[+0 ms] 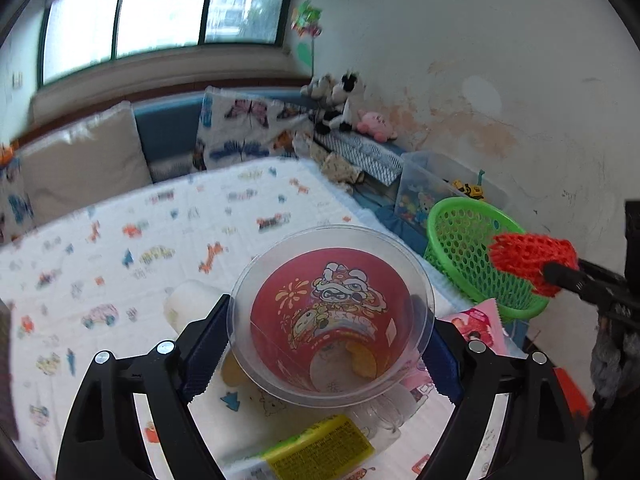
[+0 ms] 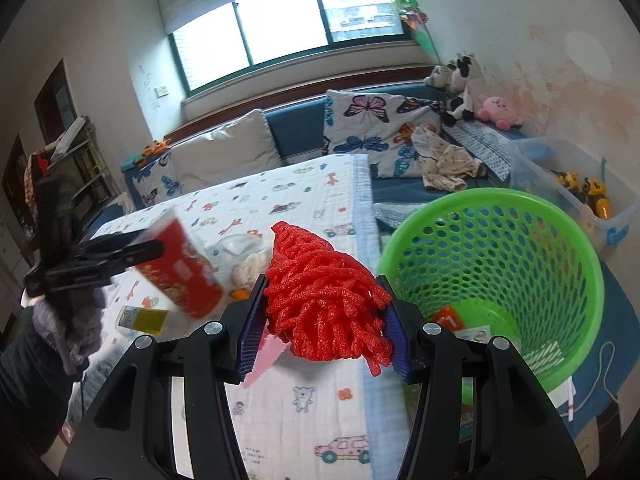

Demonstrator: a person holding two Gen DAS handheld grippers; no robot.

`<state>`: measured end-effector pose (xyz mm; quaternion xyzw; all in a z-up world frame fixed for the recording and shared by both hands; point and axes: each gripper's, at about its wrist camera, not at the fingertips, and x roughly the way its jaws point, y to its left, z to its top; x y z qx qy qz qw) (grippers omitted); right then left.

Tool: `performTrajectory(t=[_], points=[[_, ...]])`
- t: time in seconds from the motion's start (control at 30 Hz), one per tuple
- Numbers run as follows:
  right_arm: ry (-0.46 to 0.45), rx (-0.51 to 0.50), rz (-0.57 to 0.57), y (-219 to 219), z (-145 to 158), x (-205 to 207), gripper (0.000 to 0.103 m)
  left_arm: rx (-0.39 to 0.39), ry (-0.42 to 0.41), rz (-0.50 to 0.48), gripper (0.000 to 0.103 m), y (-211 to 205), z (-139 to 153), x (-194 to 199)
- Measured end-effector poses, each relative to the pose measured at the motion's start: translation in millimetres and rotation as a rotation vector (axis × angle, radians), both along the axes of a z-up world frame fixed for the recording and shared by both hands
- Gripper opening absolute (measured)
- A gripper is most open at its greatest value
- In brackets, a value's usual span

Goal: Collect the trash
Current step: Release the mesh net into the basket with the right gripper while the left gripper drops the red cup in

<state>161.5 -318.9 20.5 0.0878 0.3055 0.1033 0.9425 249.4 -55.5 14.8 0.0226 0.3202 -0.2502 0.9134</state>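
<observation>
My left gripper [image 1: 330,356] is shut on a red printed plastic cup [image 1: 332,320] with a clear rim, held above the table; it also shows in the right wrist view [image 2: 180,268]. My right gripper [image 2: 324,320] is shut on a red foam fruit net [image 2: 324,300], held above the table's right edge, just left of the green mesh basket [image 2: 560,264]. In the left wrist view the net [image 1: 528,260] hangs at the basket's [image 1: 460,240] near rim. Wrappers lie in the basket's bottom.
On the printed tablecloth [image 1: 120,248] lie a yellow-labelled bottle [image 1: 320,452], a pink wrapper [image 1: 480,324], a white roll [image 1: 188,304] and crumpled tissue [image 2: 248,264]. A clear toy box [image 2: 572,184] and a sofa with cushions stand behind.
</observation>
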Motion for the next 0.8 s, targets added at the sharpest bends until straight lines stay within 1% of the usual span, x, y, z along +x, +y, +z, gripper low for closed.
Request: performTrajectory(t=[0.13, 0.23, 0.3, 0.53, 0.63, 0.8], points=[[0.007, -0.009, -0.045, -12, -3, 2, 0.053, 0.039, -0.118, -0.012, 0.082, -8, 19, -24], [0.02, -0.006, -0.081, -25, -8, 4, 0.053, 0.044, -0.177, -0.033, 0.082, -14, 31, -39], [0.03, -0.007, -0.099, -33, -11, 4, 0.053, 0.045, -0.194, -0.045, 0.082, -19, 37, -44], [0.085, -0.014, -0.18, -64, -31, 11, 0.053, 0.017, -0.186, -0.089, 0.082, -42, 55, -44], [0.107, -0.029, -0.214, -78, -40, 15, 0.055, 0.018, -0.19, -0.117, 0.082, -59, 61, -44], [0.148, -0.033, -0.248, -98, -52, 25, 0.055, 0.016, -0.169, -0.165, 0.082, -89, 65, -39]])
